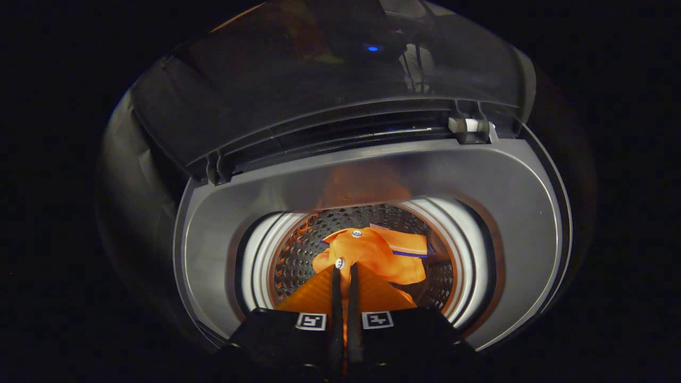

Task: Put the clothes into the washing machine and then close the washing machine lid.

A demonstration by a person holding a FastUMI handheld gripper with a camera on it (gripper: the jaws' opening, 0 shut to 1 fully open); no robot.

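- Orange cloth, a shirt [372,255] with white buttons and a striped collar, hangs at the lower centre of the frame, over the mouth of the washing machine's drum [308,239].
- One fold of the shirt runs down between the two fingers of the gripper [345,271], which stand nearly together with only a thin strip of orange showing in the gap; both fingers press on the fabric, so the gripper is clenched on the shirt.
- A white button [339,263] sits right at the fingertips; a second button [356,233] lies a little higher on the cloth.
- More orange fabric spreads in a wedge on either side of the fingers, just above the gripper's body with its two square markers [377,319].
- Behind the shirt is the perforated metal wall of the drum, ringed by a pale band [260,255].
- Around that lies the grey top rim [500,213] of the washing machine, filling the middle of the frame.
- The lid [319,80] stands raised in the upper part of the frame, dark and glossy, hinged along the back of the rim.
- A small blue light [373,49] reflects near the top centre of the lid.
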